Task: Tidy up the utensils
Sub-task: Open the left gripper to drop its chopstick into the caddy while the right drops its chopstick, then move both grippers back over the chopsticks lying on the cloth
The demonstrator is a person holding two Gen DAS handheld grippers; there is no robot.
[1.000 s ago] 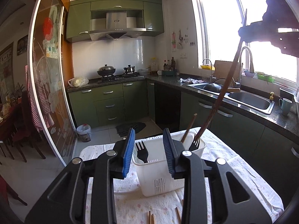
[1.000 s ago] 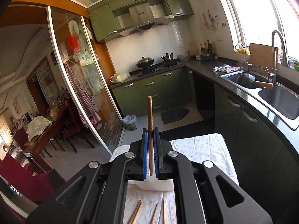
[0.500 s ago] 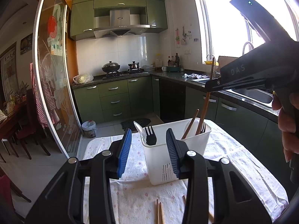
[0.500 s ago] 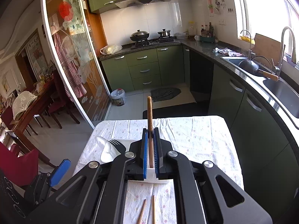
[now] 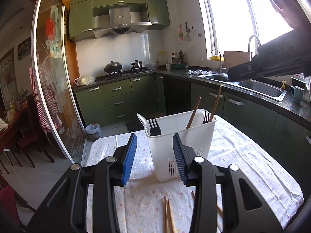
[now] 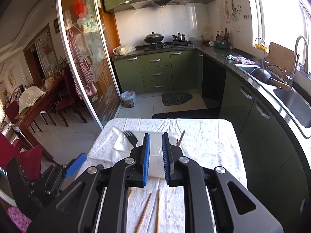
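Note:
A white utensil caddy point(image 5: 180, 136) stands on the flowered tablecloth point(image 5: 243, 155). It holds a black fork point(image 5: 154, 127) and a white spoon point(image 5: 143, 122) on one side, and two brown chopsticks point(image 5: 193, 112) with another fork on the other. My left gripper point(image 5: 154, 137) hovers open in front of the caddy, with nothing in it. My right gripper point(image 6: 156, 136) hangs above the caddy point(image 6: 155, 155); its jaws are opening, and nothing is between them. One chopstick point(image 6: 180, 137) leans in the caddy just right of it. Loose chopsticks point(image 6: 144, 211) lie on the cloth near me.
The table's edges are close on all sides. A green counter with a steel sink point(image 6: 291, 101) runs along the right, and a glass sliding door point(image 6: 87, 62) stands to the left. My left gripper's blue pad point(image 6: 74, 165) shows low at the left.
My right gripper came down over the caddy with a chopstick and parted its jaws. The chopstick now stands in the caddy. My left gripper drew slightly nearer the caddy.

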